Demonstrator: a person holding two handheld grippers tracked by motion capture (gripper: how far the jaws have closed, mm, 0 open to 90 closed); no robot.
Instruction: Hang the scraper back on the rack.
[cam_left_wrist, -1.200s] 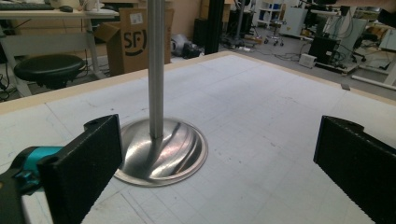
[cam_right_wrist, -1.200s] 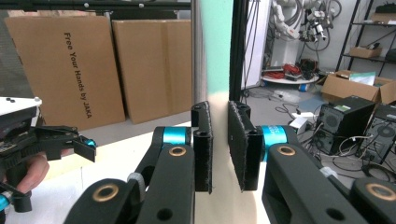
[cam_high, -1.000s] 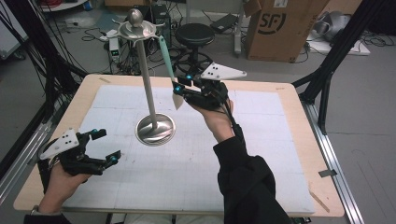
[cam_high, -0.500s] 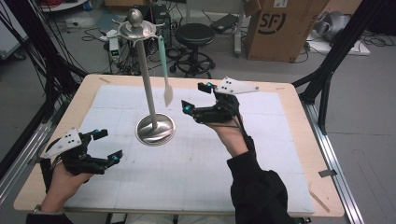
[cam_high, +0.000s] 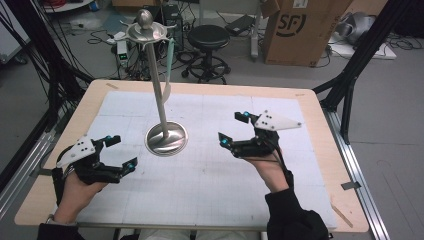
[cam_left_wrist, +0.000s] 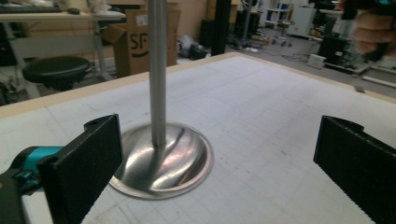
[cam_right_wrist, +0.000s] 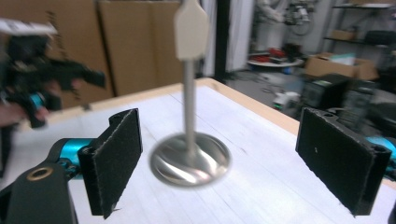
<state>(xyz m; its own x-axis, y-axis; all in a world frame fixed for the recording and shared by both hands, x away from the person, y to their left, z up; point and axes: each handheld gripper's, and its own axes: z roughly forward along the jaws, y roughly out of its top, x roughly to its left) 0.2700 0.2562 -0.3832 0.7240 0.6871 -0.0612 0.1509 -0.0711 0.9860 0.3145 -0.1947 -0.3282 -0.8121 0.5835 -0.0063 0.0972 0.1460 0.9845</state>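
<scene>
On white gridded table (cam_high: 210, 190), shiny round-based metal stand (cam_high: 166, 139), both claws (cam_high: 116, 152) (cam_high: 234, 129) gaping, empty.

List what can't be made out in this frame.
- Stand top: cut off by the upper edge in the left hand-held gripper view.
- Spoon handle: cropped by the top edge in the right hand-held gripper view.
- Stand base: motion-blurred there.
</scene>
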